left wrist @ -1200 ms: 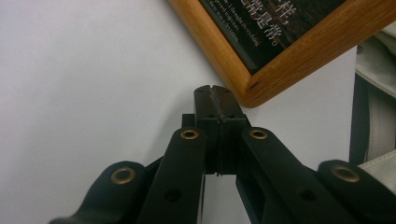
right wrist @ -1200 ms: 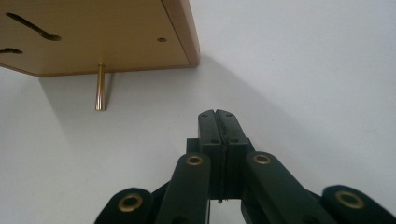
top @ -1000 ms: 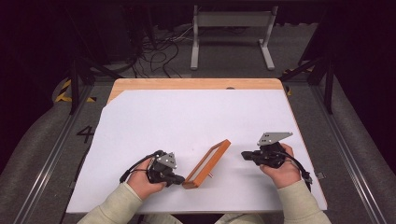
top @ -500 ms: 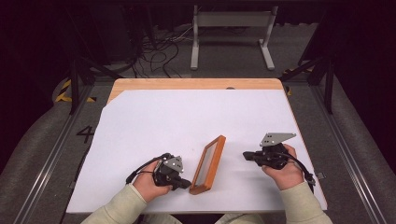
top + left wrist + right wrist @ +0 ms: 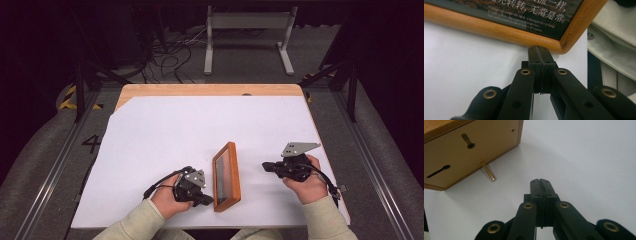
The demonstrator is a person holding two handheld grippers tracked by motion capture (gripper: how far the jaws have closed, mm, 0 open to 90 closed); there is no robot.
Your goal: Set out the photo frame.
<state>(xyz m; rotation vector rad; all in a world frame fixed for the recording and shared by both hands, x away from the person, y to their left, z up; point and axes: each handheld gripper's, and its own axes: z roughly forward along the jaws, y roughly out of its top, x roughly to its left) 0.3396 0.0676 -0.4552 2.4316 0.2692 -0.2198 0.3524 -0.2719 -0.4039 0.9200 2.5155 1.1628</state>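
The frame (image 5: pixel 226 176) stood on the sheet (image 5: pixel 165 135) near the front edge of the table (image 5: pixel 200 90), between the two hands, propped on a thin brass peg (image 5: pixel 488 171) at its back. Its glazed face with printed text looked toward the left gripper (image 5: pixel 199 192); its plain wooden back, with slots and a turn clip, looked toward the right gripper (image 5: pixel 269 166).

It seemed light and stiff, the wood rim firm enough to push or pinch, though smooth and likely to slide on the sheet. The pane was the fragile part, and the peg looked slight, so it could have tipped easily. The rim, at a corner or along a long side, looked the best place to take hold, off the glass.

The left gripper's jaws were pressed together with nothing between them, tips against the rim by its near corner (image 5: pixel 564 45). The right gripper's jaws were likewise together and empty, resting apart from the frame, aimed at bare sheet
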